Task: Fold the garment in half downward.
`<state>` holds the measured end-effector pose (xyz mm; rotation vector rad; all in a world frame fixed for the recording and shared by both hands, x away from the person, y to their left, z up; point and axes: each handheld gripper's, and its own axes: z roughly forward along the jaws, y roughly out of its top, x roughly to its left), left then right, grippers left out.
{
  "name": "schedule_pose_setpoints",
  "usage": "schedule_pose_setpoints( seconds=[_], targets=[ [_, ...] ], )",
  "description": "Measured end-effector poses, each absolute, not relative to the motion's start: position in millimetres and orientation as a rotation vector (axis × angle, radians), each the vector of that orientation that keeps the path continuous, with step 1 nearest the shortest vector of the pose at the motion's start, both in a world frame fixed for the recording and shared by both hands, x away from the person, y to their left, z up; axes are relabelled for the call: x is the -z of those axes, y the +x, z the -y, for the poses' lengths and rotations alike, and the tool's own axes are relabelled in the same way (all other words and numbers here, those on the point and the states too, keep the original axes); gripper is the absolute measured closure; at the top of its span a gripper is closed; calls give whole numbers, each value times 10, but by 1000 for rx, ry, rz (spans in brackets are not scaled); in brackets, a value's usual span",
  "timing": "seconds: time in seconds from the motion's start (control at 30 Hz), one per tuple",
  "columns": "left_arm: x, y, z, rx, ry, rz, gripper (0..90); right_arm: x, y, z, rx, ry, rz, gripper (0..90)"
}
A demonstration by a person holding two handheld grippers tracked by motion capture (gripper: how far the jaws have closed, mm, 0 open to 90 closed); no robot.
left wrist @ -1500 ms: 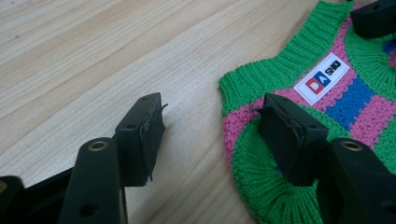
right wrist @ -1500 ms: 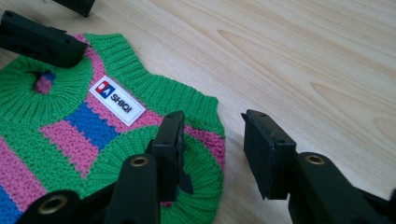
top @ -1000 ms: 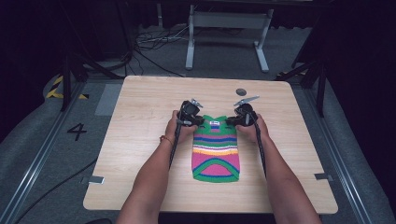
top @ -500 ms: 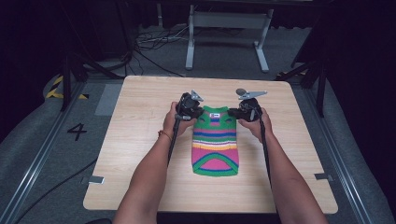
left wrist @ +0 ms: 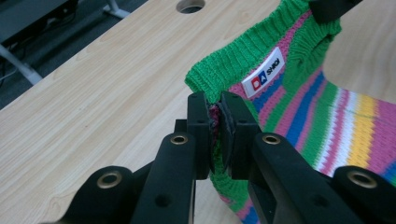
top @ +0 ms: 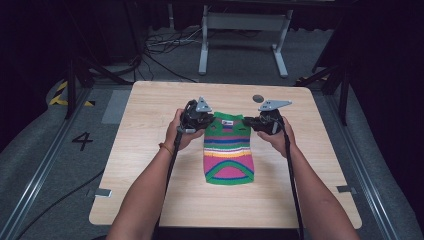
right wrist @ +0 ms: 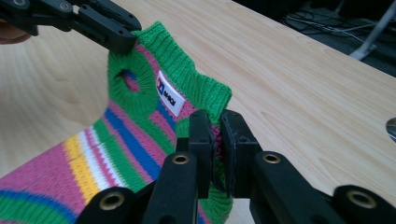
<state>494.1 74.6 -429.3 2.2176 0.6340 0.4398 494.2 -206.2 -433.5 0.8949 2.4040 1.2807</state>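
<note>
On the worktop (top: 150, 190): striped knit sweater (top: 228, 155) lies mostly flat, collar end raised.
Sweater risk: loose knit may stretch or sag unevenly if the hands part.
Left gripper (left wrist: 215, 116): fingers pinch one shoulder; shallow bite could slip.
Right gripper (right wrist: 217, 135): fingers pinch the other shoulder; same slip risk.

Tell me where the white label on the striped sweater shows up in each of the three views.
High view: white label sits at the sweater's far neckline, mid-table between both tools.
Left gripper view: label upper right of centre, just below the green collar, above the clamped jaws.
Right gripper view: label left of centre, under the collar beside the armhole.
Shared landmark: the round hole in the tabletop, at the far edge.
</note>
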Motion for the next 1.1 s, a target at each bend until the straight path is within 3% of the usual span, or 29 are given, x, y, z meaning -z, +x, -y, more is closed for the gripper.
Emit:
schedule_pose_setpoints(
  seconds=[0.67,1.1],
  targets=[
    [4361,4225,-810,-430,2251,-426,838,4388,4285,2205,-1284,694,-2500,839],
    [4590,3889,-739,-405,2382,-328,836,4593,3860,2234,-1217,621,-2593,835]
  ],
)
